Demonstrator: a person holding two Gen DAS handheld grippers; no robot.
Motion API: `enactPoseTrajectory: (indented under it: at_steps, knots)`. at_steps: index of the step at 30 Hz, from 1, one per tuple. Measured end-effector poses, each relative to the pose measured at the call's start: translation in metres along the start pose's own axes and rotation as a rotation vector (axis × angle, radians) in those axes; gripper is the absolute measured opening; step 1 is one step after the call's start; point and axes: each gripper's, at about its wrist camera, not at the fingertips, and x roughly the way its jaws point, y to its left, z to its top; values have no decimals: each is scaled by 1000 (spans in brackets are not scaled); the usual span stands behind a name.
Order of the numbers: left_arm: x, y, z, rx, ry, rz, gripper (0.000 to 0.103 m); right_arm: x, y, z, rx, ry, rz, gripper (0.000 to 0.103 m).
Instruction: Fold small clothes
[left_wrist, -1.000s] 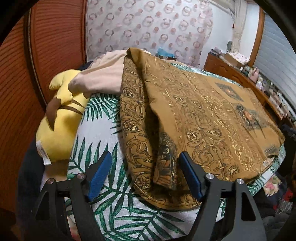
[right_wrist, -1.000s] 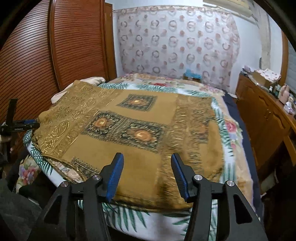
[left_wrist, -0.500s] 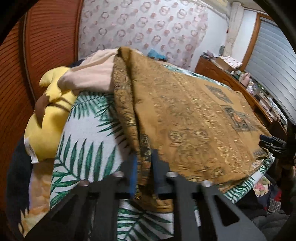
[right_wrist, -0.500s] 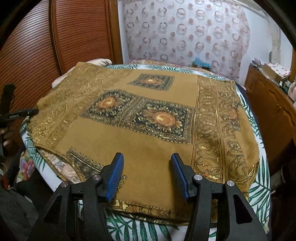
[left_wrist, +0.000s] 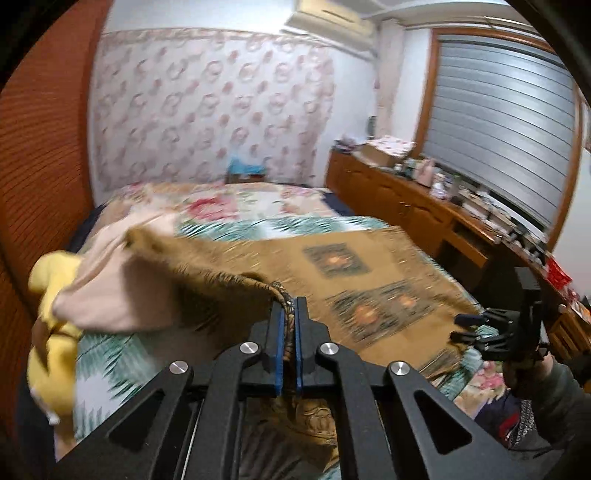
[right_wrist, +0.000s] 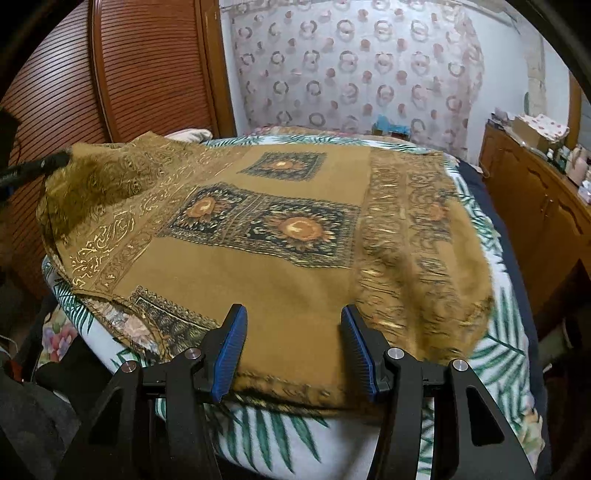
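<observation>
Brown patterned cloth (right_wrist: 280, 280) lies spread over the bed (right_wrist: 498, 347), its left edge pinched and raised in the closed left claw (left_wrist: 289, 314) — likely to start a fold — while the right claw (right_wrist: 291, 347) hovers half-open over its near hem.

Motion blur smears the lifted brown cloth (left_wrist: 207, 280) and the yellow plush toy (left_wrist: 48, 332) at left, and the cloth's pinched corner is hidden inside the left gripper (left_wrist: 289, 321).

Brown patterned cloth (right_wrist: 258, 269) flat on bed, left edge lifted.
</observation>
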Motion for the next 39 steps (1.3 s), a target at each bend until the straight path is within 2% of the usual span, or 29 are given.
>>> enactPoseTrajectory:
  at_steps: [5, 10, 18, 25, 30, 33, 35, 37, 39]
  knots:
    - [26, -42, 27, 66, 7, -98, 5, -19, -17, -8, 36, -25, -15, 55]
    - [53, -92, 55, 180, 33, -172, 5, -34, -29, -16, 56, -43, -35, 55]
    - [68, -159, 89, 280, 19, -261, 5, -53, -39, -26, 84, -78, -42, 55]
    - [89, -197, 101, 329, 38, -281, 5, -67, -52, -35, 107, -102, -49, 55]
    - [106, -205, 98, 320, 77, -293, 5, -72, -59, -41, 126, -103, -47, 55]
    - [111, -209, 92, 337, 101, -273, 6, -71, -63, -43, 133, -97, -48, 55]
    - [111, -211, 89, 346, 100, -254, 11, -73, -63, -44, 136, -96, -50, 55]
    - [102, -206, 88, 339, 82, -270, 18, -75, -66, -43, 138, -97, -50, 55]
    - [96, -204, 88, 342, 67, -262, 34, -76, -66, -41, 140, -100, -52, 55]
